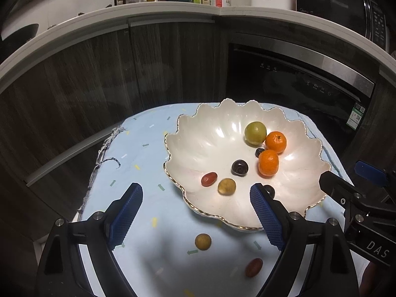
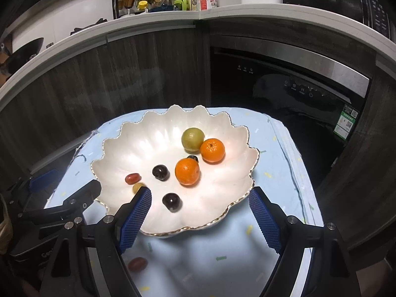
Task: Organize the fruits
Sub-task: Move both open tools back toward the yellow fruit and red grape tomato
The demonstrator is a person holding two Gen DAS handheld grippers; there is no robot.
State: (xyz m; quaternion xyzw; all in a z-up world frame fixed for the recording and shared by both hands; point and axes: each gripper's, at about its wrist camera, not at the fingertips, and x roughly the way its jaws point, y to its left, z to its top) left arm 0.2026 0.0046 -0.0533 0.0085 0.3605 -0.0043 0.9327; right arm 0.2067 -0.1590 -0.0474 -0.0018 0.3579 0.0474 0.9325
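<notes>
Between the wide-open, empty left claw (image 1: 195,212) tips: small brown fruit (image 1: 203,241), round, light, likely to roll. Best pinched gently across its middle. Right claw (image 2: 200,212) open too.

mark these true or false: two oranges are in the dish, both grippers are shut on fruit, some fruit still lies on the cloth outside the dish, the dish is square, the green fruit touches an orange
1. Two oranges are in the dish: true. One orange sits behind the other orange in the white dish.
2. Both grippers are shut on fruit: false. The left gripper and the right gripper stand open with nothing between their pads.
3. Some fruit lies on the cloth outside the dish: true. A yellowish fruit and a red fruit rest on the blue cloth.
4. The dish is square: false. It is shell shaped with a scalloped rim.
5. The green fruit touches an orange: true. The green fruit leans on the rear orange.
</notes>
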